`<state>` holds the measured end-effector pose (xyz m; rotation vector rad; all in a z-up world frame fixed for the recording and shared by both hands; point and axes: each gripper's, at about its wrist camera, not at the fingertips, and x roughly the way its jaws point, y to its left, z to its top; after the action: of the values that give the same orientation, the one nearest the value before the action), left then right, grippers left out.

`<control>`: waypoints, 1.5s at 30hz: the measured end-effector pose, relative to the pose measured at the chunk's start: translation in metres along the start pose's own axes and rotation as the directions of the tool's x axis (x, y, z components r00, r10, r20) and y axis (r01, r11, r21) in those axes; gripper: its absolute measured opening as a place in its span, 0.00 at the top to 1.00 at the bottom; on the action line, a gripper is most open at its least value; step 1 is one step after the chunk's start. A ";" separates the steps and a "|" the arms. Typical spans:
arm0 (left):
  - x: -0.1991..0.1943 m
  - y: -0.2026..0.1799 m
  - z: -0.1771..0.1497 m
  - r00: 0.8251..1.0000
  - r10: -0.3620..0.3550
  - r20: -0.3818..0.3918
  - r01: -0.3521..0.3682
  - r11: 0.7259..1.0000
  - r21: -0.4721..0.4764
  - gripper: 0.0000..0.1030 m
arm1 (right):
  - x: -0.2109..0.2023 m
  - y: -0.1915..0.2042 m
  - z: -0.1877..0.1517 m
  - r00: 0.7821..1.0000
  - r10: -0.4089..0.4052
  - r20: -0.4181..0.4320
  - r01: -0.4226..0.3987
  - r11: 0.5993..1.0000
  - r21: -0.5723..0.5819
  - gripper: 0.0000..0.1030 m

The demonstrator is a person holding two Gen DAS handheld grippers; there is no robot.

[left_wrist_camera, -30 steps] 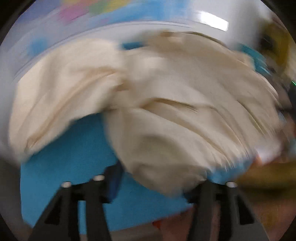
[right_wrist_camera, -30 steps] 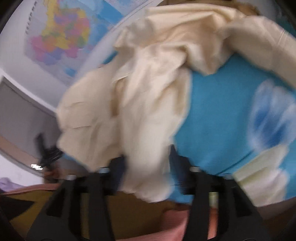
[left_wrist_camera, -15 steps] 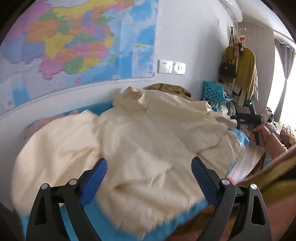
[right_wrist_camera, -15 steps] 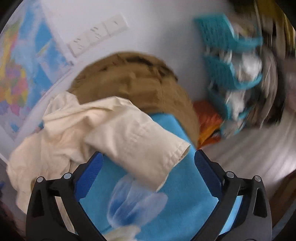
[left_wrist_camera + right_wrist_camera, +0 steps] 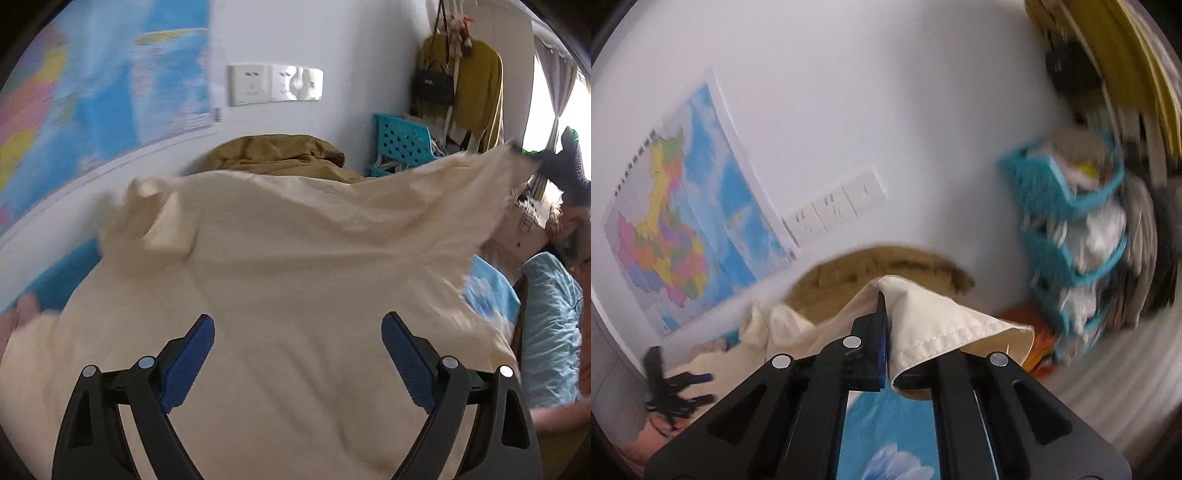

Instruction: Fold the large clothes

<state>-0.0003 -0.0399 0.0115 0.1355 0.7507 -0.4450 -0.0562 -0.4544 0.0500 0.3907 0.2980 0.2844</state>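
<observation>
A large cream shirt [image 5: 295, 258] lies spread over the blue bedsheet [image 5: 487, 291], filling most of the left wrist view. My left gripper [image 5: 299, 347] hovers over its lower part, open, its blue pads [image 5: 192, 350] wide apart with nothing pinched. One sleeve stretches up to the right, where my right gripper [image 5: 561, 162] holds its end. In the right wrist view my right gripper [image 5: 884, 306] is shut on the sleeve's cuff [image 5: 960, 328], which drapes over the right finger. The left gripper [image 5: 676, 387] shows small at the lower left.
A brown garment heap [image 5: 280, 155] sits against the wall behind the shirt. Teal baskets [image 5: 1067, 192] stuffed with clothes stand to the right, and a yellow coat [image 5: 476, 88] hangs above them. A map [image 5: 676, 229] and wall sockets [image 5: 273, 83] hang on the wall. A person in light blue [image 5: 550, 314] is at the right edge.
My right gripper went from open over the sleeve cuff to shut on it and rose, pulling the sleeve up. My left gripper let go of the shirt, opened and swung right over it.
</observation>
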 end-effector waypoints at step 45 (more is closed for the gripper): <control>-0.076 0.213 -0.077 0.998 0.010 0.055 0.018 0.875 -0.484 0.18 | 0.137 0.392 -0.147 0.567 0.283 -0.774 -0.767 0.524 -0.371 0.05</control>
<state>-0.0041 0.1989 -0.0004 -0.3501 0.7863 -0.2506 -0.0629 -0.0141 0.0501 -0.4204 0.7089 1.1862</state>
